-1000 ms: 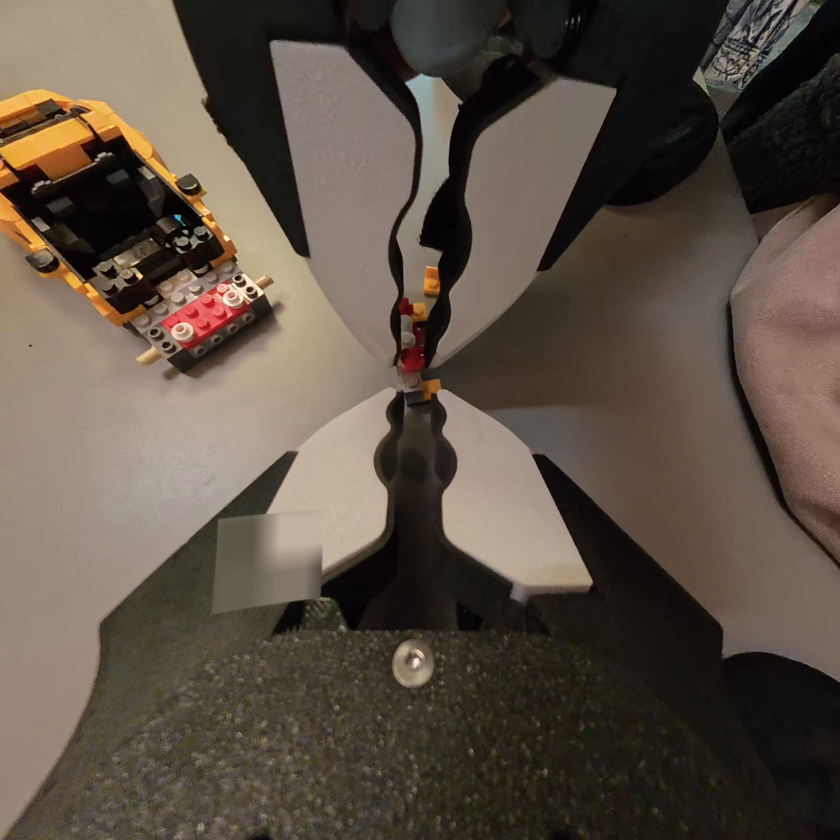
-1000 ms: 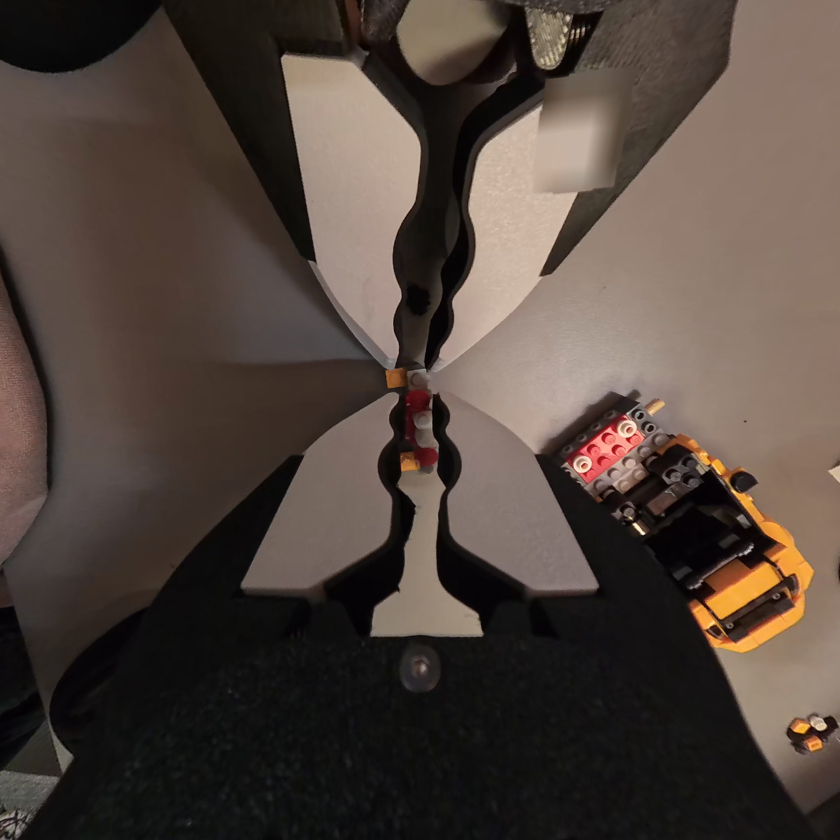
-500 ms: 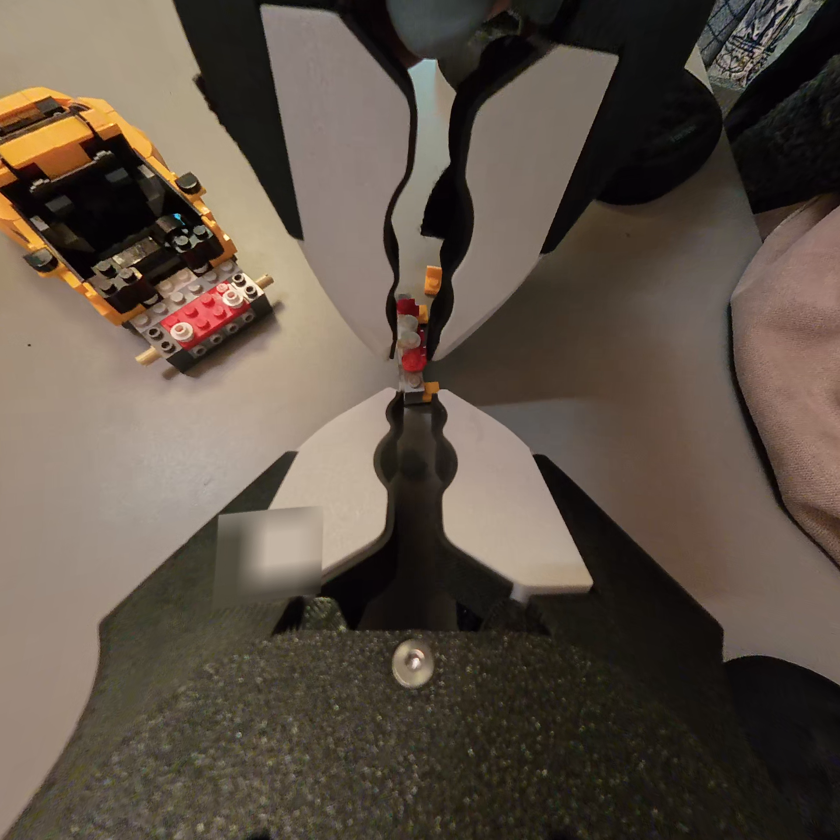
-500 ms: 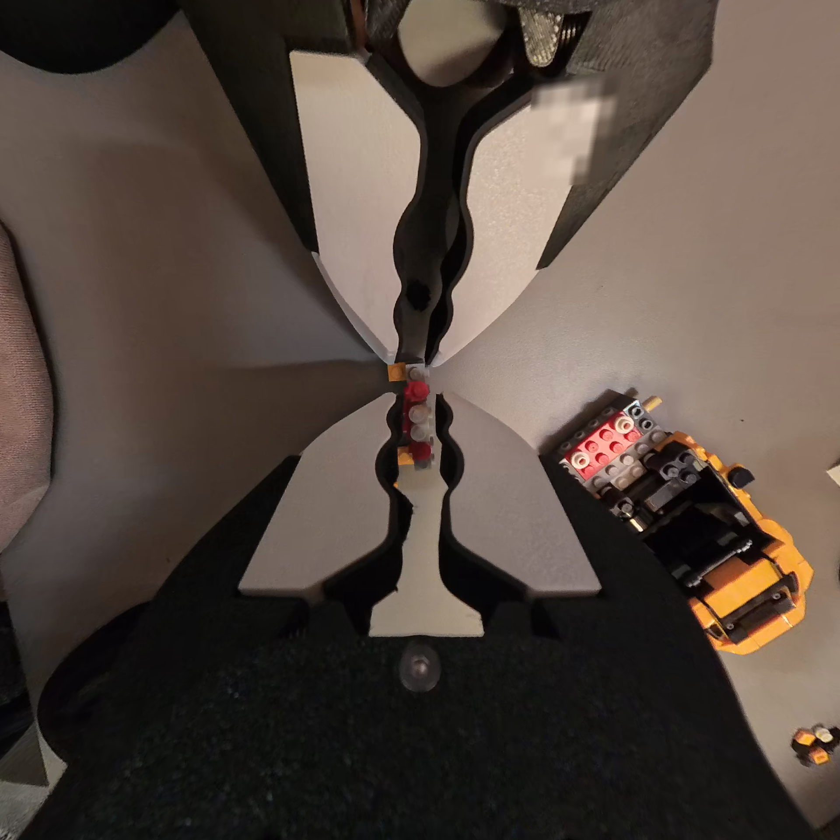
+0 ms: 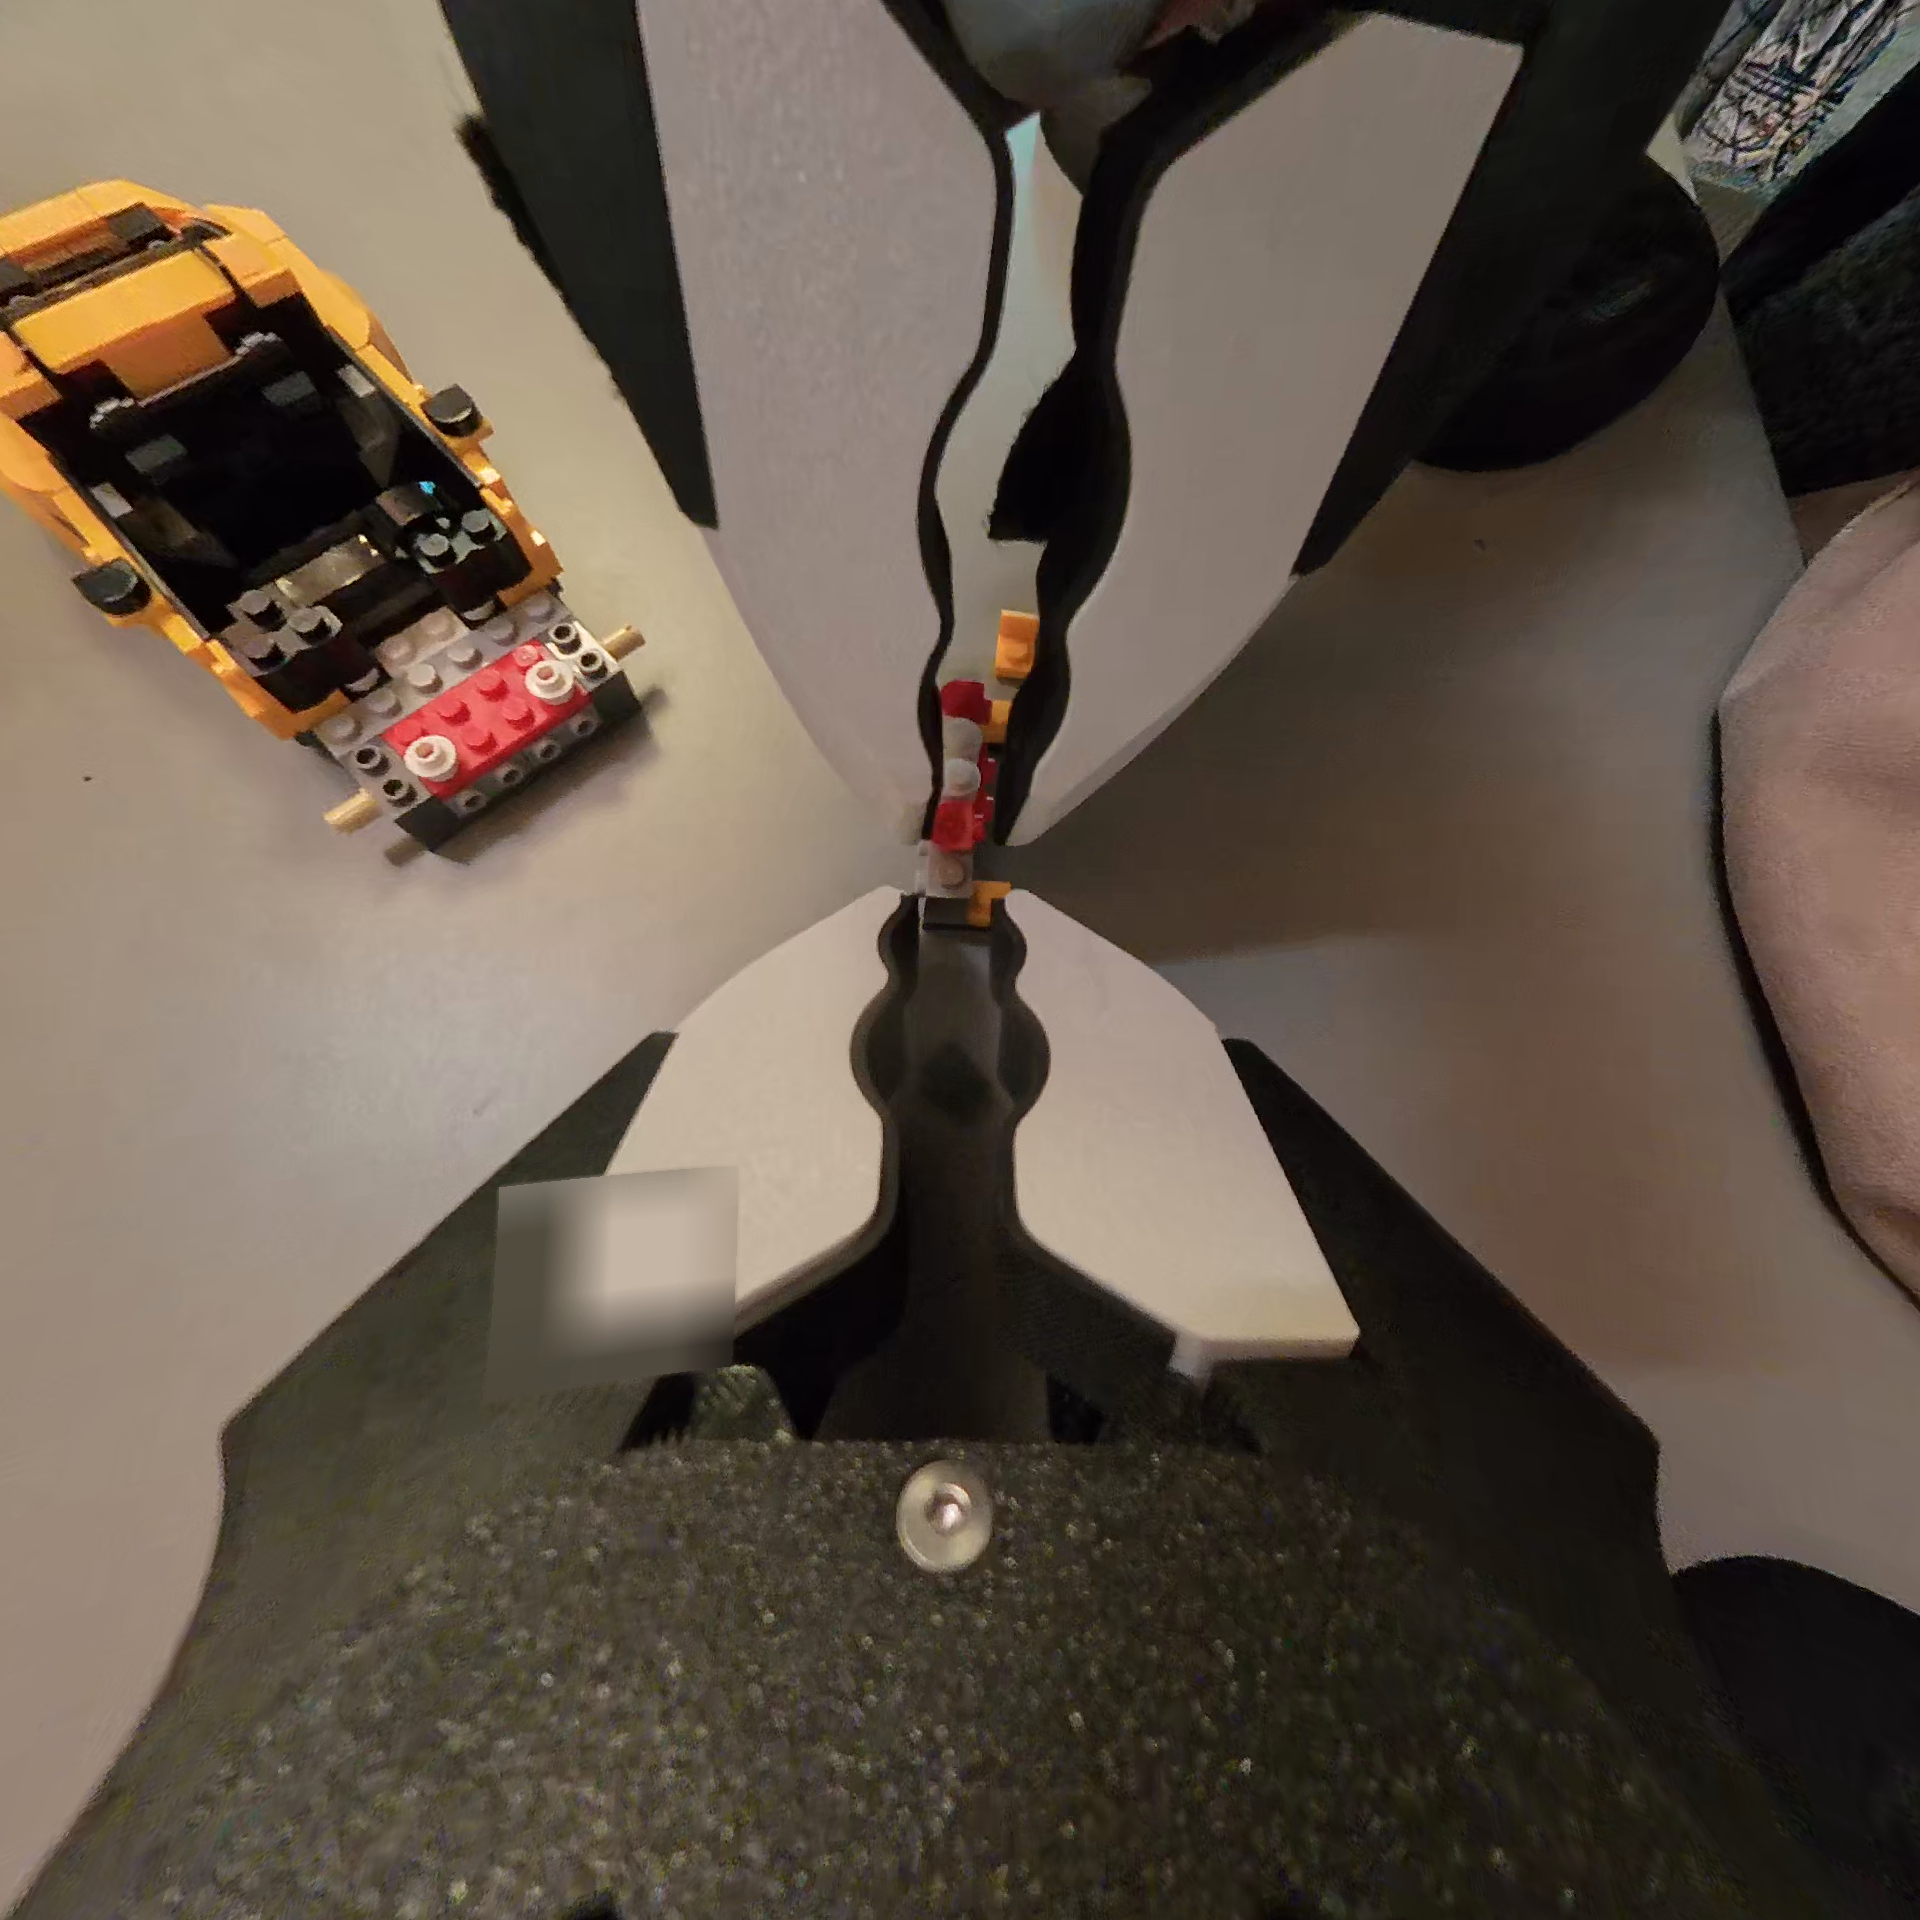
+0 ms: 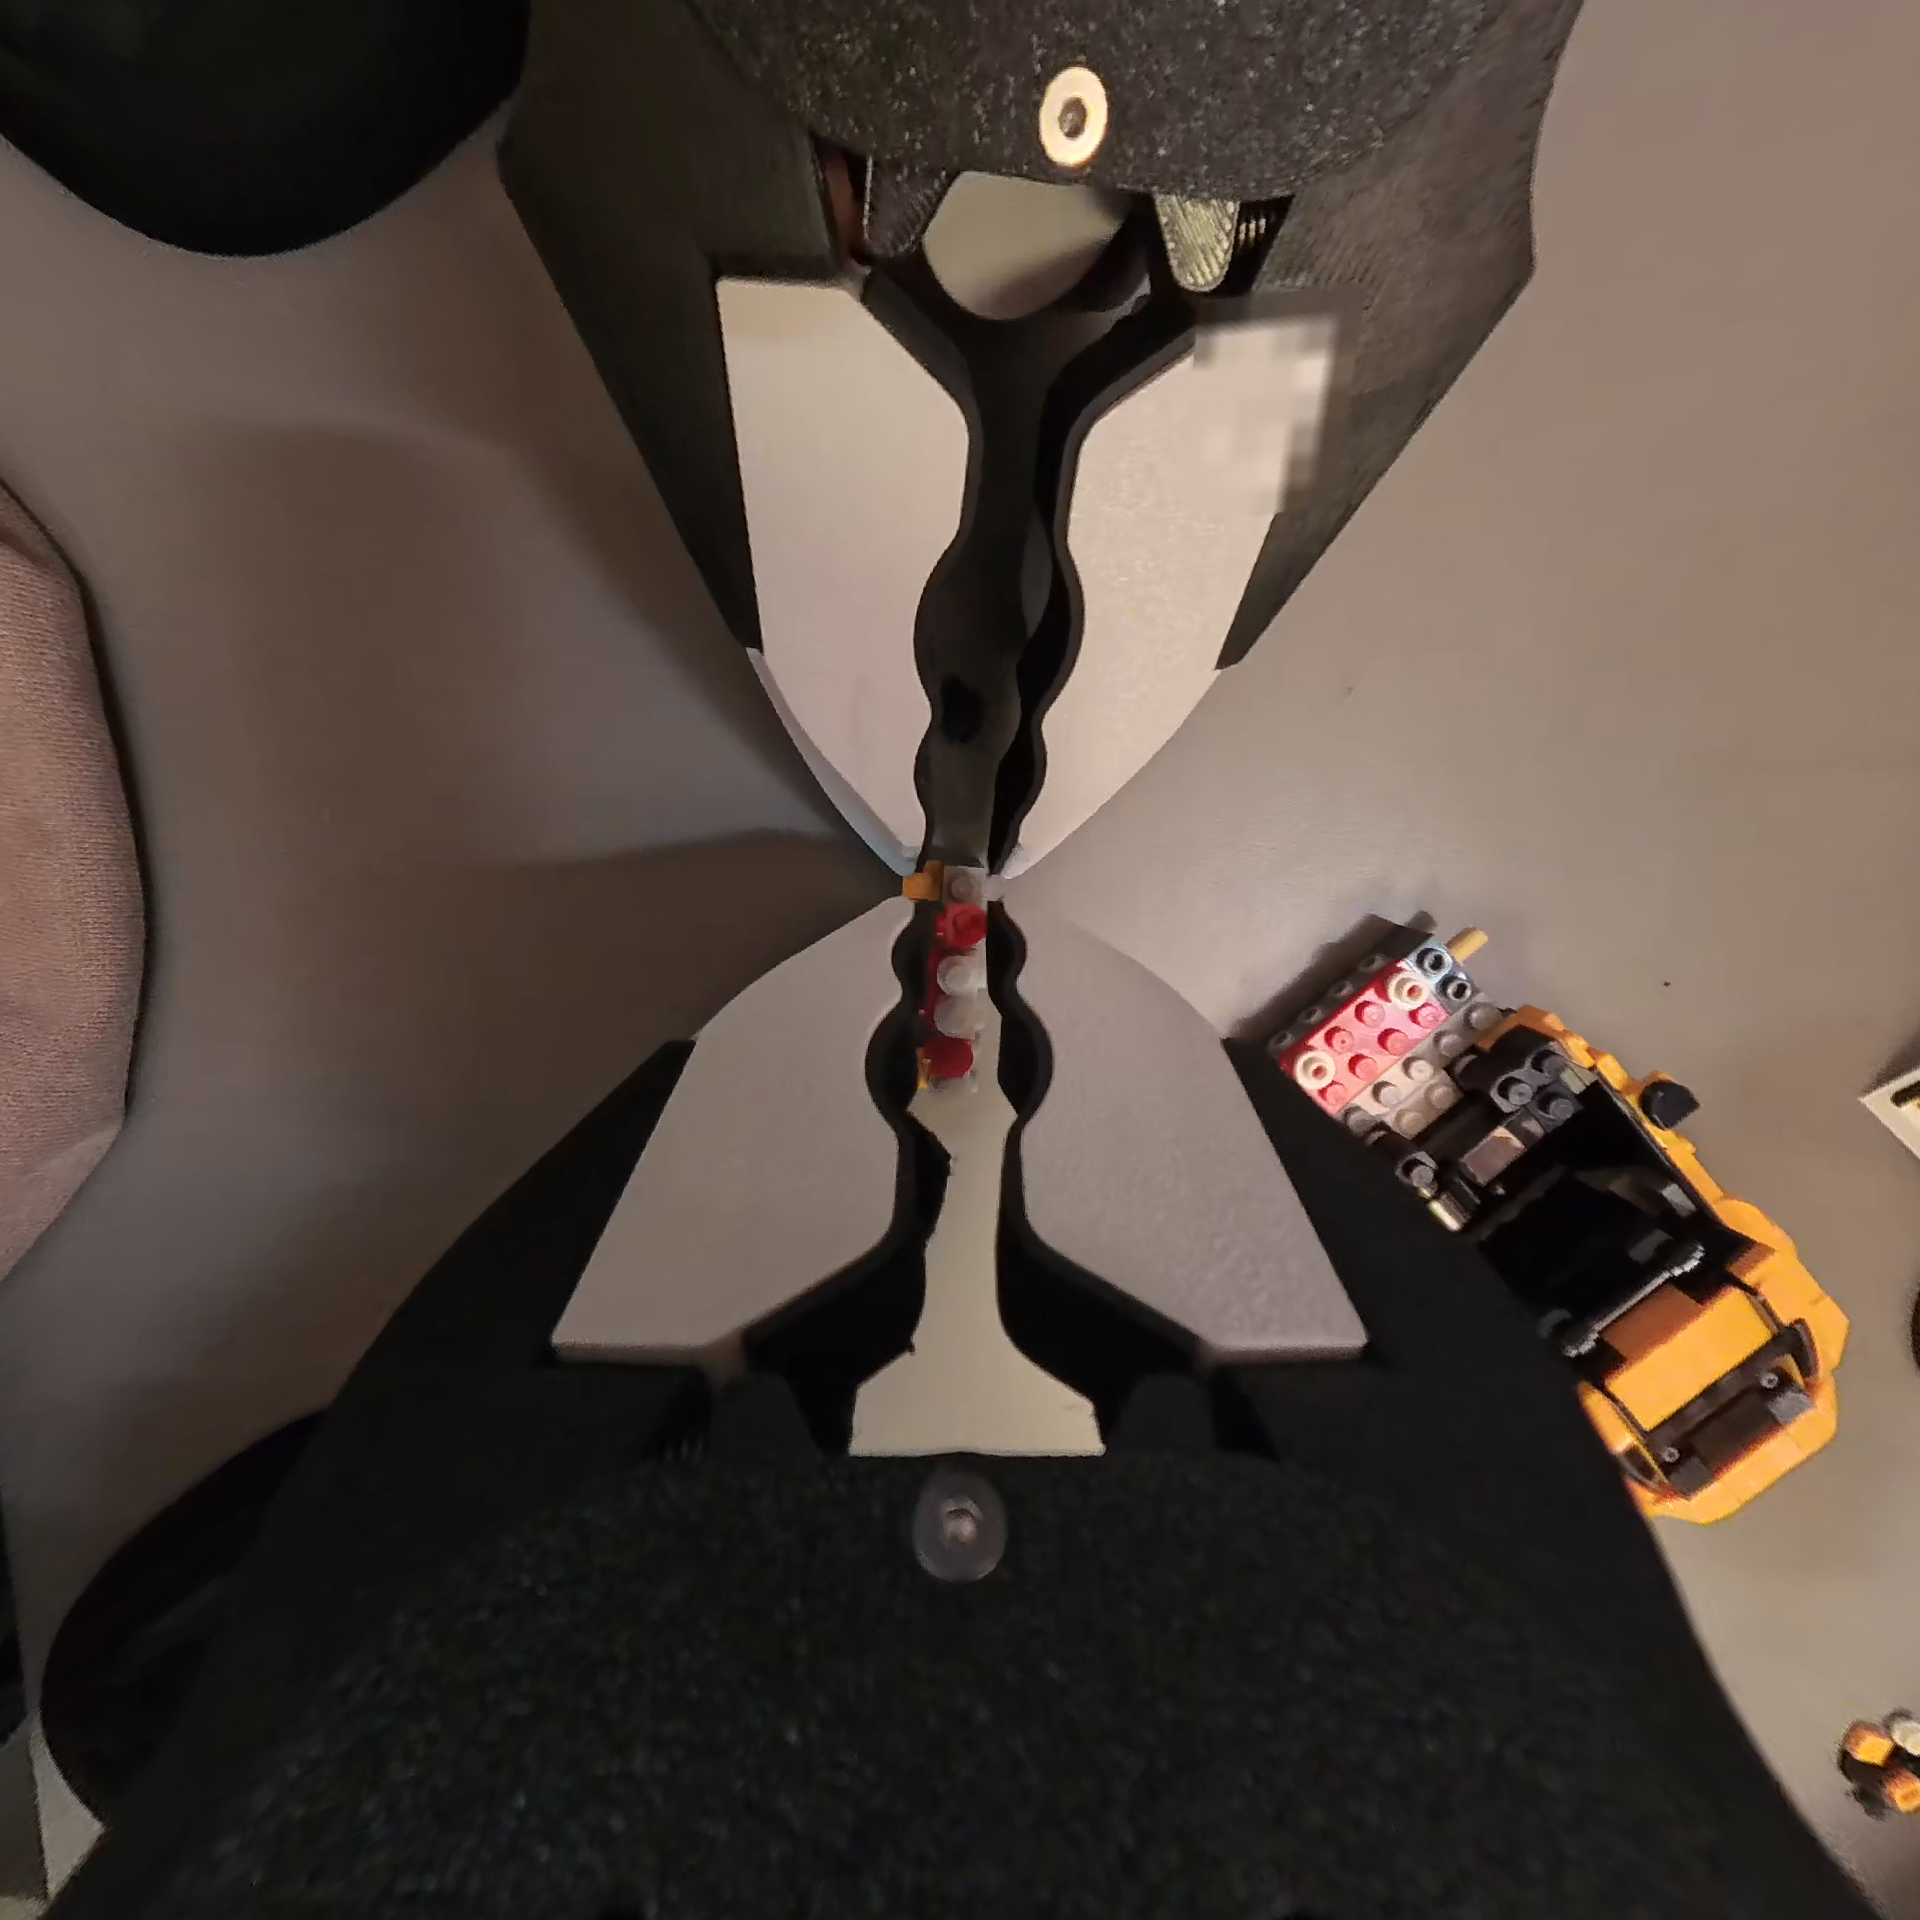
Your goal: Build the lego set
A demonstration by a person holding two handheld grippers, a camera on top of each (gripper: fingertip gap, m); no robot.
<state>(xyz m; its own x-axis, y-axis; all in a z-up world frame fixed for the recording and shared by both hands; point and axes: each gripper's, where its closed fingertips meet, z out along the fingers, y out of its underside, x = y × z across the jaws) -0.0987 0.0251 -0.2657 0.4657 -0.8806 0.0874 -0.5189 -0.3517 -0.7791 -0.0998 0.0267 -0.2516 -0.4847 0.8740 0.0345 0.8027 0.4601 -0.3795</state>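
A small lego sub-assembly (image 5: 961, 790) of red, grey and orange pieces hangs in the air between my two grippers, which meet tip to tip. My right gripper (image 6: 954, 997) is shut on its long studded part (image 6: 954, 997), with both pads against its sides. My left gripper (image 5: 958, 902) is shut on its near end, a grey and black piece with an orange tab (image 5: 987, 902). In the right wrist view the left gripper's fingertips (image 6: 914, 857) sit at that same end. The partly built orange and black lego car (image 5: 260, 499) lies on the grey table (image 5: 312, 1039), and it also shows in the right wrist view (image 6: 1558, 1195).
A person's pink clothing (image 5: 1829, 883) lies along the table's edge. A black round object (image 5: 1558, 343) stands behind the right gripper. A small cluster of loose orange and black pieces (image 6: 1881, 1756) and a paper corner (image 6: 1896, 1117) lie beyond the car.
My right gripper's pads eased apart half a second ago, showing more studs, then closed on the sub-assembly again. In the right wrist view more of the left gripper's body now shows. The car has not moved.
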